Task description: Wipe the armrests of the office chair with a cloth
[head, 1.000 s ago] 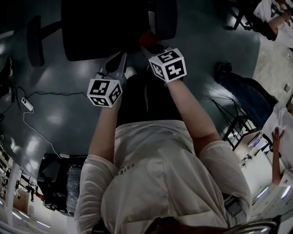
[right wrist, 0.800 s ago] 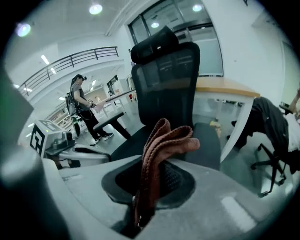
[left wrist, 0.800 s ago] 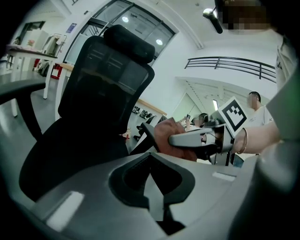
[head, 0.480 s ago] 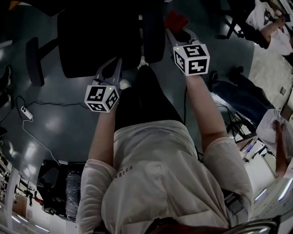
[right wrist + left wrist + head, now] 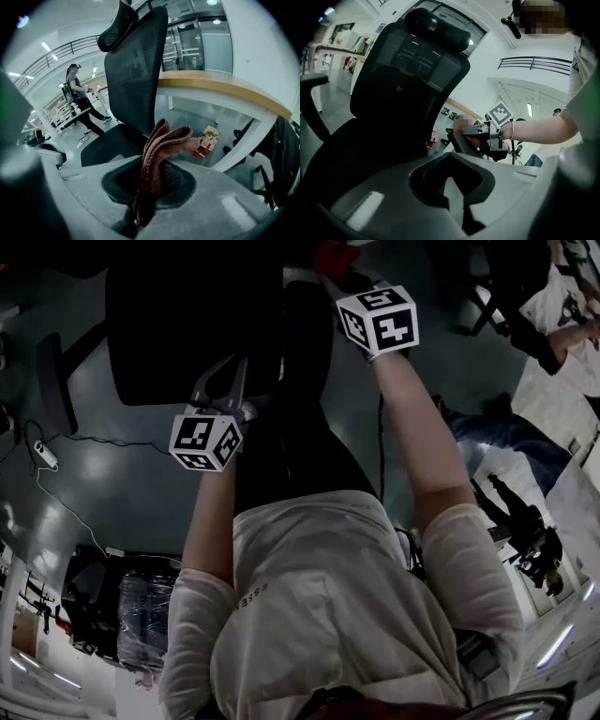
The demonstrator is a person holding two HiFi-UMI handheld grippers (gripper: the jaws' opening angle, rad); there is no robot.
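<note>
Firmly: right gripper point(image 5: 143, 213) clamps folded cloth point(image 5: 161, 143); left gripper point(image 5: 459, 206) closed, empty.

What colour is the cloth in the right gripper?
Reddish brown cloth, clearest in the right gripper view.

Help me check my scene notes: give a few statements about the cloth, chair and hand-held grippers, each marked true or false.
1. The right hand-held gripper is clamped on a reddish-brown cloth. True.
2. The left hand-held gripper also holds a cloth. False: its jaws are together on nothing.
3. The office chair is black and has a headrest. True.
4. The chair lies tipped over. False: it stands upright.
</note>
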